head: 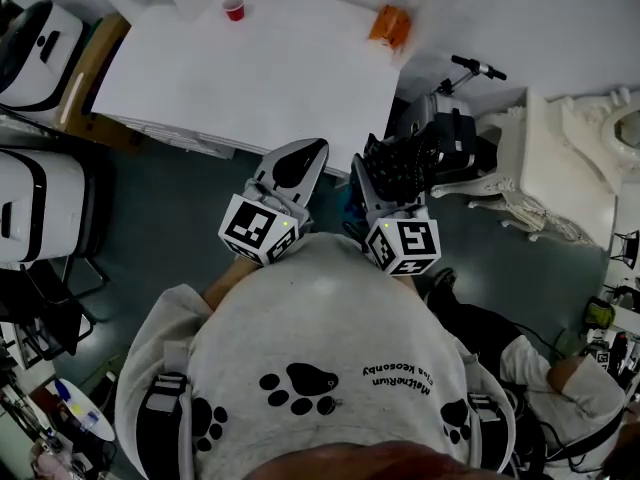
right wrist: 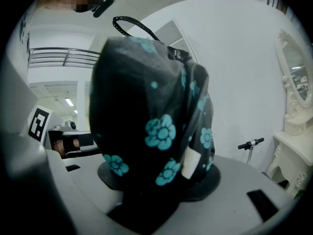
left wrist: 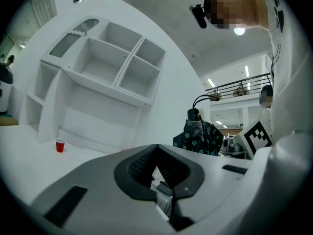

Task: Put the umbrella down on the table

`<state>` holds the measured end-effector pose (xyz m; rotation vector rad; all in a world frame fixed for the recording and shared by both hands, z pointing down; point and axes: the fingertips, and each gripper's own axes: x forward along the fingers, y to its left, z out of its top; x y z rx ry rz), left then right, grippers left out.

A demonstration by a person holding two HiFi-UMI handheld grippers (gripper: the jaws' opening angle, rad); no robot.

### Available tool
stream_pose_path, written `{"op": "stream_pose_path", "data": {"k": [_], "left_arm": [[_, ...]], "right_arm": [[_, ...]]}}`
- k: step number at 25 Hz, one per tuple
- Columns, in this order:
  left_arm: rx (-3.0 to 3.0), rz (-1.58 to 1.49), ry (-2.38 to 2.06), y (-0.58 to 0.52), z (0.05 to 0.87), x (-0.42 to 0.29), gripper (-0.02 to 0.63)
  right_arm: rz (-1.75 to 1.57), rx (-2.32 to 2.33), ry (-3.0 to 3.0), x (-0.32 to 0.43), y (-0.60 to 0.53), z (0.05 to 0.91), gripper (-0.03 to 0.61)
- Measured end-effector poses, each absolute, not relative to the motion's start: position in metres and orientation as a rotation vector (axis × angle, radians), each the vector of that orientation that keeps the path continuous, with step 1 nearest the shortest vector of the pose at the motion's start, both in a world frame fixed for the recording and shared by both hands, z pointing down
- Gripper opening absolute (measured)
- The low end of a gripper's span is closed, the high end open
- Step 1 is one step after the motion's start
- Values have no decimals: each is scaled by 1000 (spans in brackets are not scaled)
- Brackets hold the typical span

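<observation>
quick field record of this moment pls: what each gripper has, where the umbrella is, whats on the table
right gripper: shut on folded black umbrella with teal flowers
left gripper: jaws together, nothing between
umbrella place: held off the white table, by its near corner
on table: small red cup, small orange object
task: umbrella not yet set down

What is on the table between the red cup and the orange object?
Nothing: the head view shows bare white table between the red cup and the orange object.

Umbrella (right wrist: pixel 146 121) hides pads of right claw (right wrist: pixel 156 185).
</observation>
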<state>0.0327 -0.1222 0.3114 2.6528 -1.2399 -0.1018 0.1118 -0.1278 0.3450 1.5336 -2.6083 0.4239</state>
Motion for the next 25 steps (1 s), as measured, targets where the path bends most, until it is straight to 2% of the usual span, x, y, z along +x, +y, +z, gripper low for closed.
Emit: {"op": "stream_pose_path", "data": {"k": [12, 25], "left_arm": [[2675, -96, -1079, -224, 322, -9, 17], [2631, -106, -1029, -274, 358, -30, 17]], "right_arm": [[453, 1663, -2492, 72, -220, 356, 255], [498, 1637, -2420, 47, -261, 387, 255]]}}
